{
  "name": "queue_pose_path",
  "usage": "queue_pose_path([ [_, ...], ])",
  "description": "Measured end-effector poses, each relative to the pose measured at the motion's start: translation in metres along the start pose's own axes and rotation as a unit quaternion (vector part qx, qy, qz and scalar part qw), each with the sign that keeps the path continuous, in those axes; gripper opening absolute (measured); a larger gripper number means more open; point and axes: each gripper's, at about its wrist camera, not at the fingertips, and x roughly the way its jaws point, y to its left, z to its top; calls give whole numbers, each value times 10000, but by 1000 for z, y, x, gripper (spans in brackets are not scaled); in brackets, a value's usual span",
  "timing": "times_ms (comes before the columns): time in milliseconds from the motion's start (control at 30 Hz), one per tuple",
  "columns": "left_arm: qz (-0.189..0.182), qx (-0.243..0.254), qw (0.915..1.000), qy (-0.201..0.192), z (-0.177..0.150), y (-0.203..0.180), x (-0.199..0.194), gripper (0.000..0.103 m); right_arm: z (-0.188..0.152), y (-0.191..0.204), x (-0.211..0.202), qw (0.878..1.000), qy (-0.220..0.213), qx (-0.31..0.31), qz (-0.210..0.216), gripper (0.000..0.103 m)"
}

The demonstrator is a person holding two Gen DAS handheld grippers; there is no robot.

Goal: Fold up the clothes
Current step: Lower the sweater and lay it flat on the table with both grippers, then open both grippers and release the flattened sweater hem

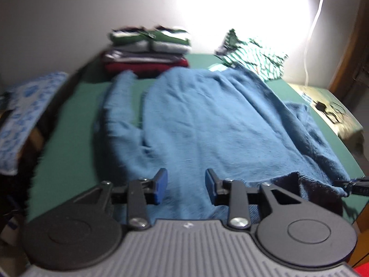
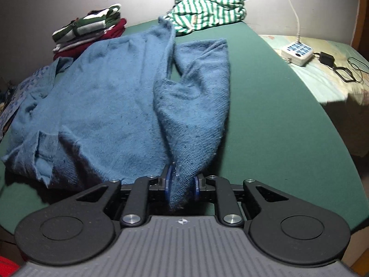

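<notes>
Blue knit sweater (image 2: 110, 97) on green counter (image 2: 276, 120). Green/white striped garment (image 2: 207, 7) at back. Folded stack (image 2: 87, 34): green/white, grey, dark red. Gripper fingers (image 1: 161, 185) w/ blue pads.

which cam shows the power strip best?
Right wrist: the power strip sits sharp on the bed's far right, blue sockets and white cord visible. Left wrist shows none of it clearly; only the black adapter and glare there.

Motion-blurred throughout the left wrist view: folded pile (image 1: 147, 48), striped shirt (image 1: 251, 55). Right tool (image 1: 355, 185) cut off at edge. Sweater (image 2: 115, 97) hem hidden behind right tool's body.
</notes>
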Motion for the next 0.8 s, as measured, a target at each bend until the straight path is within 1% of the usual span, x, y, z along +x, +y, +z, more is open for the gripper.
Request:
queue_pose_path([
  [100, -229, -187, 9992, 282, 0, 2, 28, 34, 4, -8, -18, 9990, -285, 173, -298, 24],
  [167, -289, -251, 9982, 454, -3, 2, 40, 34, 8, -5, -30, 9963, -675, 133, -520, 23],
  [200, -306, -274, 9978, 527, -6, 2, 46, 34, 11, 0, -34, 9949, -883, 26, -489, 23],
  [233, -315, -283, 9974, 586, -9, 1, 48, 34, 14, 8, -33, 9946, -968, -130, -339, 23],
  [300, -405, -316, 9961, 713, -14, 2, 51, 34, 21, 27, -26, 9939, -1011, -436, -7, 23],
  [400, -596, -464, 9931, 894, -19, 6, 54, 35, 29, 54, 1, 9932, -682, -663, 667, 23],
  [467, -713, -580, 9907, 1006, -22, 9, 55, 36, 34, 65, 22, 9935, -304, -512, 966, 23],
  [533, -803, -723, 9883, 1080, -24, 12, 53, 36, 38, 69, 37, 9922, -66, -291, 1207, 23],
  [600, -886, -775, 9866, 1127, -28, 12, 50, 36, 40, 71, 48, 9906, 161, -203, 1346, 24],
  [633, -917, -771, 9860, 1161, -30, 11, 48, 39, 40, 73, 52, 9893, 317, -165, 1413, 24],
  [667, -949, -767, 9853, 1195, -33, 11, 46, 44, 40, 75, 52, 9881, 420, -133, 1477, 24],
  [800, -1087, -678, 9831, 1306, -44, 7, 36, 50, 35, 78, 44, 9777, 806, -257, 1921, 26],
])
